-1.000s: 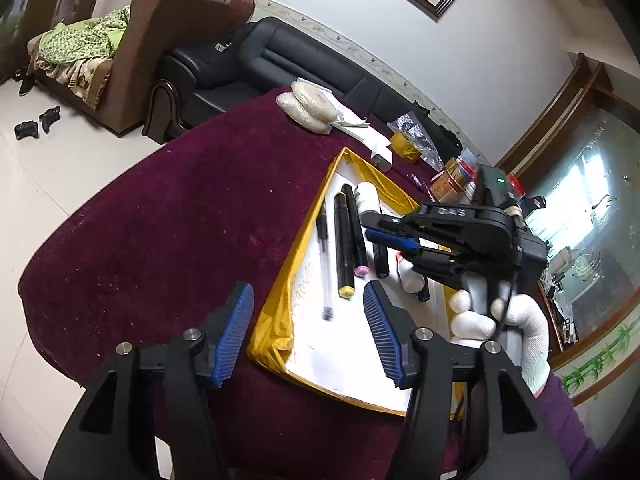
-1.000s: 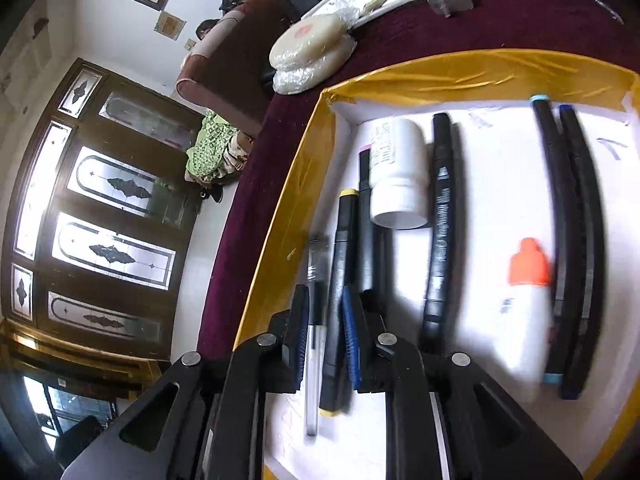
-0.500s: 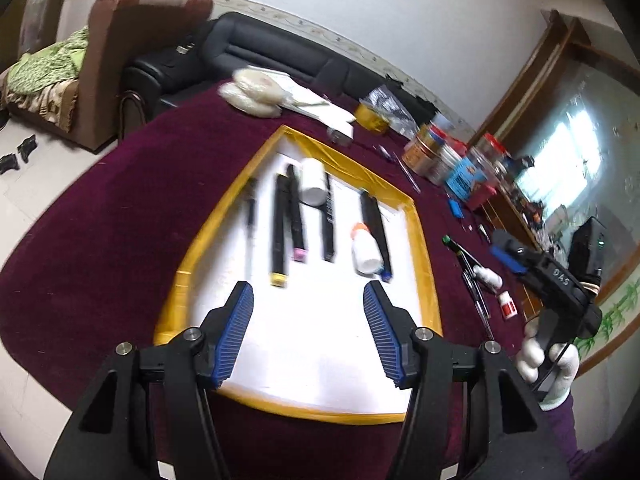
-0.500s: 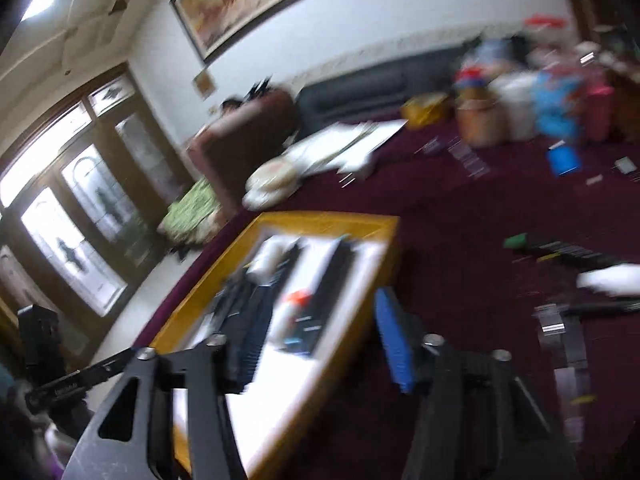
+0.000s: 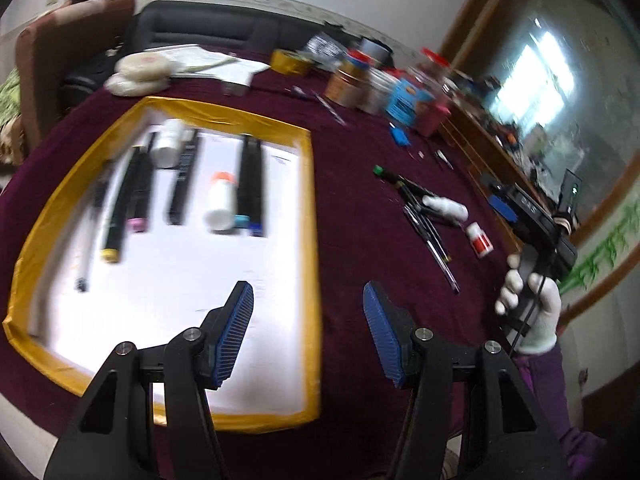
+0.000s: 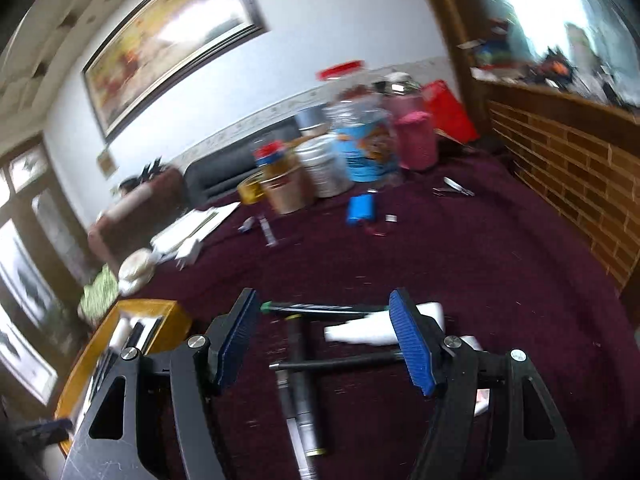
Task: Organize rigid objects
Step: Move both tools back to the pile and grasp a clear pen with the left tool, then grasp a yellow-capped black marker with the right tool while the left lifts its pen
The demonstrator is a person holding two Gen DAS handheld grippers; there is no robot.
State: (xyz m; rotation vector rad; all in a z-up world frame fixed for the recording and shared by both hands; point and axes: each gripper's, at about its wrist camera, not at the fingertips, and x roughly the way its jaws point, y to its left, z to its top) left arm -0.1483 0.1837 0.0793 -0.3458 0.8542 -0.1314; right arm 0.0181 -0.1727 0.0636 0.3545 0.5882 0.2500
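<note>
A white sheet with a yellow border [image 5: 308,216] lies on the maroon table and holds several markers [image 5: 252,184], a pen and two small white bottles [image 5: 219,200], laid side by side. My left gripper [image 5: 308,332] is open and empty above the sheet's near right corner. A loose pile of pens [image 6: 300,360] and a white tube [image 6: 360,330] lies on the cloth to the right; the pile also shows in the left wrist view [image 5: 424,216]. My right gripper [image 6: 324,336] is open and empty, hovering over that pile.
Jars, tins and a pink cup [image 6: 416,140] crowd the table's far side. A blue box [image 6: 360,208] and tweezers [image 6: 456,188] lie nearby. A small red-capped bottle [image 5: 480,240] sits by the pile. A brick-patterned cabinet [image 6: 568,184] borders the right edge.
My right gripper let go of the pen on the sheet, opened and swung right to the loose pile. My left gripper shifted right along the sheet's near edge.
</note>
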